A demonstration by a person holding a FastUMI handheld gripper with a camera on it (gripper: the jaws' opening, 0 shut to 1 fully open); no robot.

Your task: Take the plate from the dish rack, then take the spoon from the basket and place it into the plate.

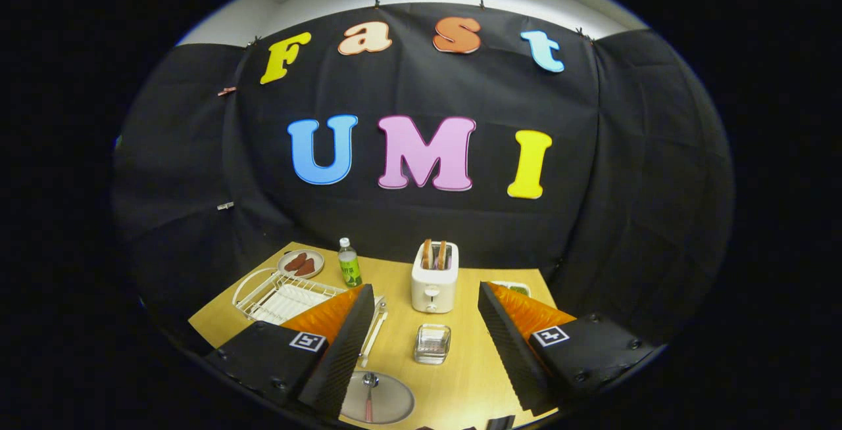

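Now, jaws spread wide over bare table point(460, 384), spoon point(370, 394) on plate point(391, 404)

Toaster point(434, 279) behind glass dish point(432, 343)

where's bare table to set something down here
Bare wood lies between the open gripper fingers, around the small glass dish, and between toaster and bottle. Crowded: the dish rack side, and the plate with a spoon near the fingers.
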